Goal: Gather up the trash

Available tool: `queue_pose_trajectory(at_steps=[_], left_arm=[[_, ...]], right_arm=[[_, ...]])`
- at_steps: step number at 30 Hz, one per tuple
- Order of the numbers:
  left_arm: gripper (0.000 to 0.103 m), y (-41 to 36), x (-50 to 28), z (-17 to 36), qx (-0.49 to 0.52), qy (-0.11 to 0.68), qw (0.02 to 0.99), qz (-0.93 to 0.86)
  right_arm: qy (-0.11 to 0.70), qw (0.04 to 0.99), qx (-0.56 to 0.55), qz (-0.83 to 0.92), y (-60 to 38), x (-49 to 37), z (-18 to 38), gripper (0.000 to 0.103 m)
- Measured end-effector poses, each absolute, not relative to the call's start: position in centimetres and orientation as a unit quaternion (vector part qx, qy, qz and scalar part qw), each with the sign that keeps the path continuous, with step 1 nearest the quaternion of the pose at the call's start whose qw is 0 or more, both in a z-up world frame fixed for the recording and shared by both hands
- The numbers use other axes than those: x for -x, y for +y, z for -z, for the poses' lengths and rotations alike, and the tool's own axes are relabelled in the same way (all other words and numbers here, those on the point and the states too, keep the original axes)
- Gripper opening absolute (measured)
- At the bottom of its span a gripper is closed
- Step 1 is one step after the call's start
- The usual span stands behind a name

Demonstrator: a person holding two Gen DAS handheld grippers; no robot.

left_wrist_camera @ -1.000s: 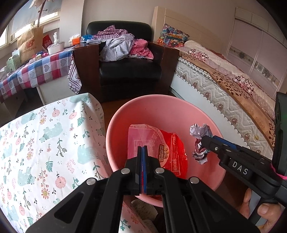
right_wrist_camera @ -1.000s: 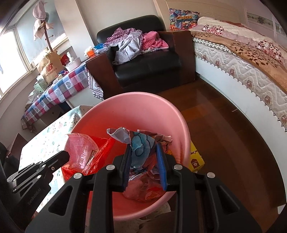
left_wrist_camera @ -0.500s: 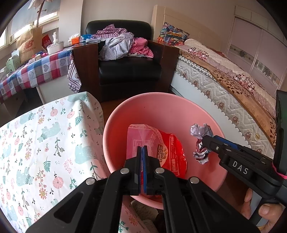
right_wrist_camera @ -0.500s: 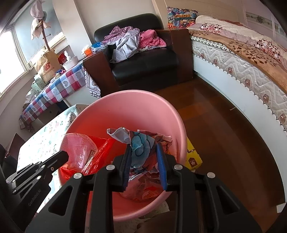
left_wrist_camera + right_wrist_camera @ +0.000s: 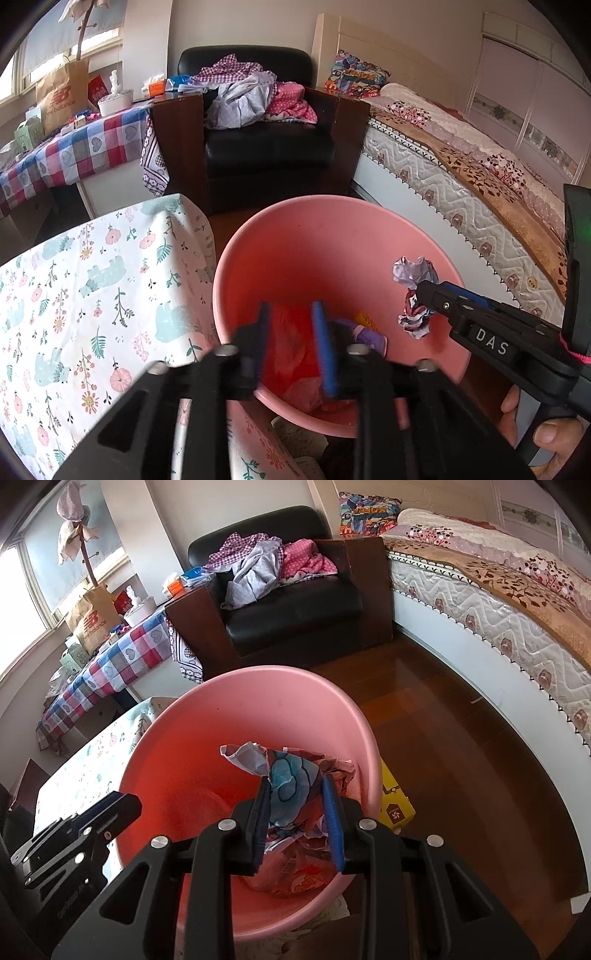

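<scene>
Released since the earlier frames, the red bag point(image 5: 291, 350) now lies down inside the pink bin point(image 5: 332, 236), and the left gripper point(image 5: 291, 332) hangs above it with jaws opening, nothing pressed between them. Both grippers tilt downward over the bin. One right gripper point(image 5: 297, 805) clamps one crumpled paper wad point(image 5: 288, 775) above the bin's inside. Bare wood floor point(image 5: 461, 760) lies open between bin and bed point(image 5: 517, 602); a flowered tablecloth point(image 5: 92, 295) touches the bin's left rim.

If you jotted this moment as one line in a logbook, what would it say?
left tongs: opening above pink bin, red wrapper dropped inside | right tongs: shut on crumpled paper over bin | next: probably release paper
</scene>
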State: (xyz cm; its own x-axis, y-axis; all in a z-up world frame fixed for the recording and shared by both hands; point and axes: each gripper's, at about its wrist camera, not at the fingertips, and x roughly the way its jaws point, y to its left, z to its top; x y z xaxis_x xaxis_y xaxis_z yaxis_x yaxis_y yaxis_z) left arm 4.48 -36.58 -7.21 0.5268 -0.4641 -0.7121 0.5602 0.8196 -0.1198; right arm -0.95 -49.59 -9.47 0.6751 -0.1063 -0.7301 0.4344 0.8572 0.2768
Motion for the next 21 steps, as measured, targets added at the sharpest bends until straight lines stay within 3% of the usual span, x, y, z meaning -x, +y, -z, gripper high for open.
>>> queue_pose_trajectory(at_steps=[12,14,21], left_arm=[[0.043,-36.6,-3.1,5.9,-0.073,0.359,0.878,0.307],[0.044,-36.4,-3.0,5.7,-0.072,0.358,0.879,0.306],[0.047,-35.7,-2.3,5.0,-0.067,0.351,0.882,0.305]], right_arm=[[0.361,0.894,-0.221,0.144,-49.5,1.2,8.7,0.031],[0.355,0.897,-0.221,0.143,-49.5,1.4,8.4,0.046],[0.342,0.906,-0.205,0.141,-48.8,2.0,7.2,0.047]])
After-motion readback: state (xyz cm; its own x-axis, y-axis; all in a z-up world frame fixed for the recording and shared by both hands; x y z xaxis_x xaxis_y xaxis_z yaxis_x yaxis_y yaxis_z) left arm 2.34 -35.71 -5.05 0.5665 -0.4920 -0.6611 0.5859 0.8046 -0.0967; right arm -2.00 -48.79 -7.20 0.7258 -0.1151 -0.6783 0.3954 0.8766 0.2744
